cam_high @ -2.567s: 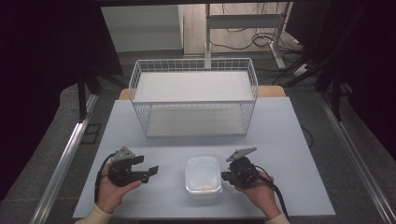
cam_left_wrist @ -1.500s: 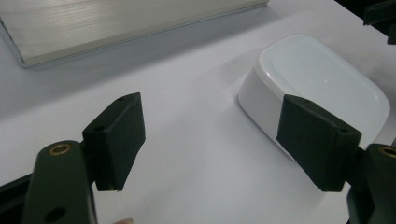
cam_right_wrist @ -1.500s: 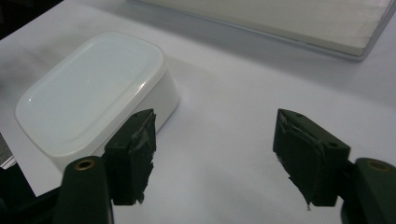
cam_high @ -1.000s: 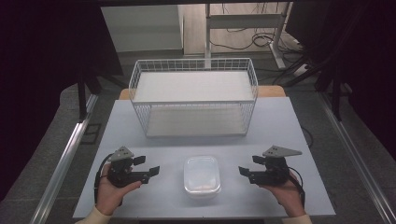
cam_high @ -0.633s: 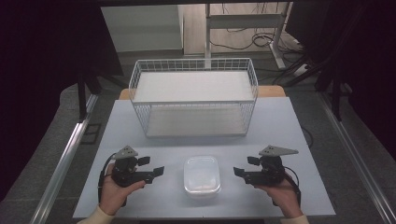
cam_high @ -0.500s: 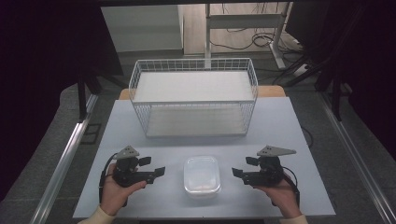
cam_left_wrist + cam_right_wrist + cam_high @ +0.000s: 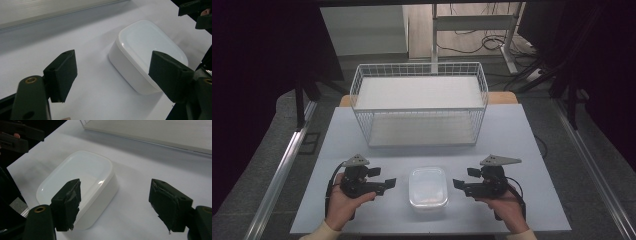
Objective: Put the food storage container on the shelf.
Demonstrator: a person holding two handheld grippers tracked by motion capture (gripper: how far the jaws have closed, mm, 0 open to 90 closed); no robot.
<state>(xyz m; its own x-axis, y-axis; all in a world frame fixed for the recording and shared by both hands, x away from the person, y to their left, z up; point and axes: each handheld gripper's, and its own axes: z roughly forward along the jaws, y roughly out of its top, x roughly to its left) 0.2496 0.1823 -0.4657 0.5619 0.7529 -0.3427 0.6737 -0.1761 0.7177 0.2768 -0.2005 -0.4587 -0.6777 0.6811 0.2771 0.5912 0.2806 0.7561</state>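
Note:
A white lidded plastic container [image 7: 428, 187] sits on the pale table [image 7: 522, 135] near its front edge, between my two grippers. My left gripper [image 7: 383, 177] is open just left of it, jaws pointing at its side without touching. My right gripper [image 7: 464, 178] is open just right of it, also a little apart. In the left gripper view the container [image 7: 147, 52] lies ahead of the spread left gripper [image 7: 115, 75], nearer the right jaw. In the right gripper view the container [image 7: 77, 180] lies ahead of the right gripper [image 7: 115, 202], partly behind the left jaw.
A white wire basket [image 7: 422, 127] with a pale floor stands at the back middle of the table. Bare table lies between the basket and the container. The right gripper [image 7: 195, 10] shows at the top right of the left gripper view, the left gripper [image 7: 17, 135] at the top left of the right gripper view.
Over the last second the right gripper has slid left towards the container and the left gripper has edged right. The container has not moved.

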